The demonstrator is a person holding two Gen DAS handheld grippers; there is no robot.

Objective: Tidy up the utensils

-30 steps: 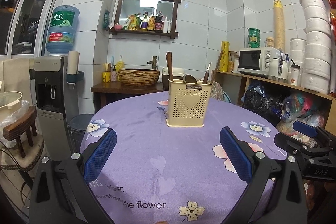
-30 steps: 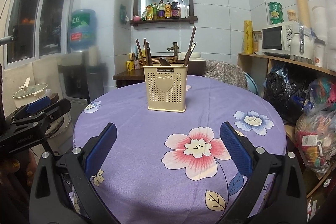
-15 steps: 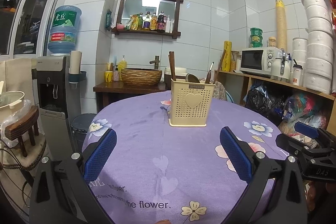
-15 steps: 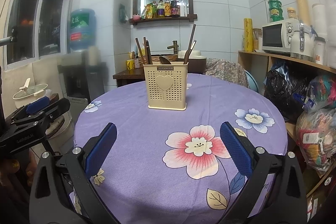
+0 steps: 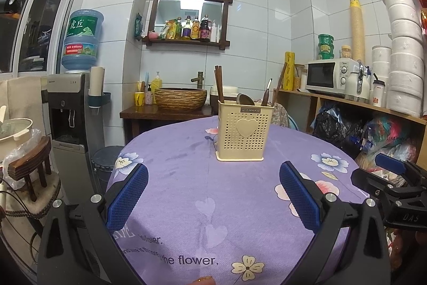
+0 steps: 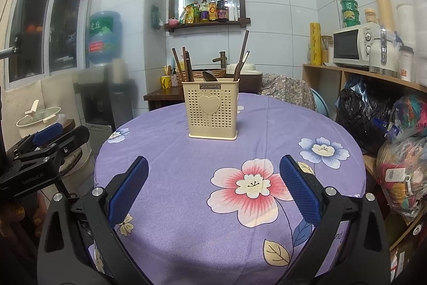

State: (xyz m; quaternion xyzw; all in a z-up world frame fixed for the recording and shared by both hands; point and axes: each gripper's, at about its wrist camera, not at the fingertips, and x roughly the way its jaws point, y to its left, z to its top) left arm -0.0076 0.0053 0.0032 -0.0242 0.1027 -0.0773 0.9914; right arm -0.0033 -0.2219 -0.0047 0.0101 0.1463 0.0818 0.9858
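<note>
Left wrist view: the left gripper (image 5: 213,194) hovers low over the near part of the purple floral tablecloth (image 5: 186,178), its 2 blue-padded fingers (image 5: 128,196) spread wide with nothing between them. Farther across the table stands the cream perforated utensil holder (image 5: 244,134), upright, well apart from the fingertips. Dark chopsticks (image 5: 219,83) rise from its left side, a spoon bowl (image 5: 244,99) peeks above the rim, and 2 more handles (image 5: 277,86) lean out on the right. At the right edge the right gripper (image 5: 389,178) is seen from the side, likewise clear of the holder.

Right wrist view: the right gripper (image 6: 213,194) also sits with its jaws apart and empty, above the large pink flower (image 6: 253,186) printed on the cloth. The holder (image 6: 213,110) stands farther back near the table's middle, utensils upright inside. The left gripper (image 6: 50,143) shows at the left edge.

No loose utensil lies on the cloth in either view, so the sorting looks finished, or nearly so; whether pieces still need regrouping inside the holder cannot be told.
</note>
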